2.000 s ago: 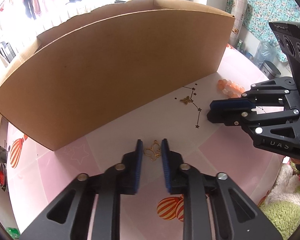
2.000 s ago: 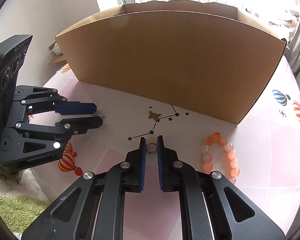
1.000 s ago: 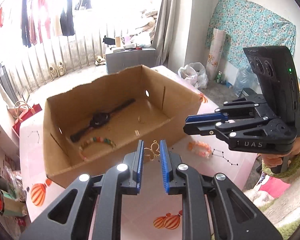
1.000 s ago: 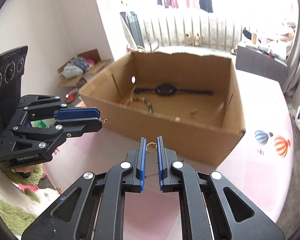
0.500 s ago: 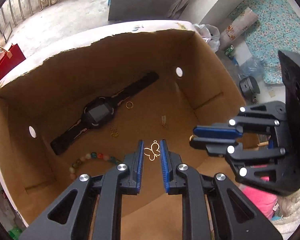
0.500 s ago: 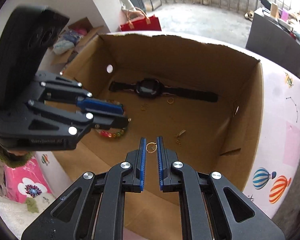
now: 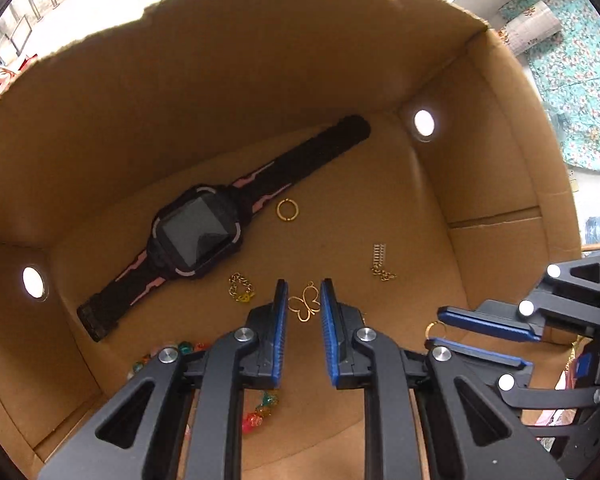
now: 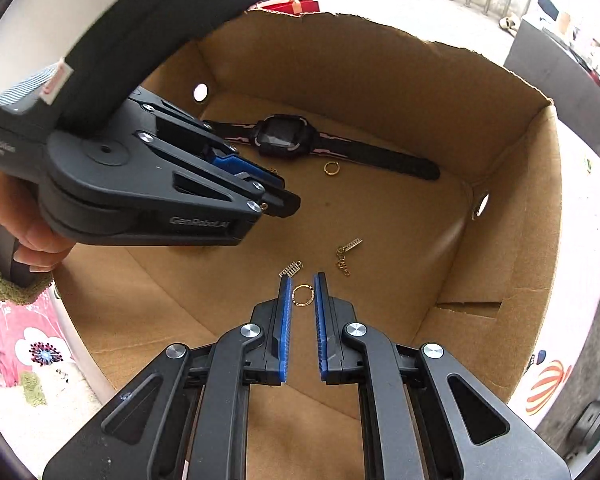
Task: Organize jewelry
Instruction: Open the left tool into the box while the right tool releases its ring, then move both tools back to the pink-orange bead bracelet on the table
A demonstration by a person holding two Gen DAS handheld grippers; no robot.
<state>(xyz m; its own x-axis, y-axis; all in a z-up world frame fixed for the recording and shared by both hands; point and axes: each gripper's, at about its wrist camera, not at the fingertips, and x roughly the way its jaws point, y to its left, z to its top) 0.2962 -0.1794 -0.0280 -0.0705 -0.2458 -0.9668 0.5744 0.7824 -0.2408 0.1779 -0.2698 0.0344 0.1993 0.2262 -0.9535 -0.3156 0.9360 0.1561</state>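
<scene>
Both grippers are down inside an open cardboard box [image 7: 228, 56]. My left gripper [image 7: 304, 300] is shut on a gold butterfly charm [image 7: 305, 307], held just above the box floor. My right gripper [image 8: 301, 293] is shut on a small gold ring [image 8: 302, 294]; it also shows in the left wrist view [image 7: 434, 334] with the ring at its tips. On the box floor lie a black and pink watch [image 7: 198, 232], another gold ring [image 7: 287, 210], small gold chain pieces [image 7: 241, 288] [image 7: 380, 262] and a coloured bead bracelet [image 7: 260, 412].
The box walls [image 8: 512, 216] surround both grippers closely, with round holes in the sides [image 7: 423, 122]. The left gripper's body [image 8: 140, 184] fills the left of the right wrist view. A pink patterned table [image 8: 560, 360] lies outside the box.
Both grippers have gone from the table up over the box wall and down inside the box, still holding the butterfly charm and the ring. Now they are lower, near the floor.
</scene>
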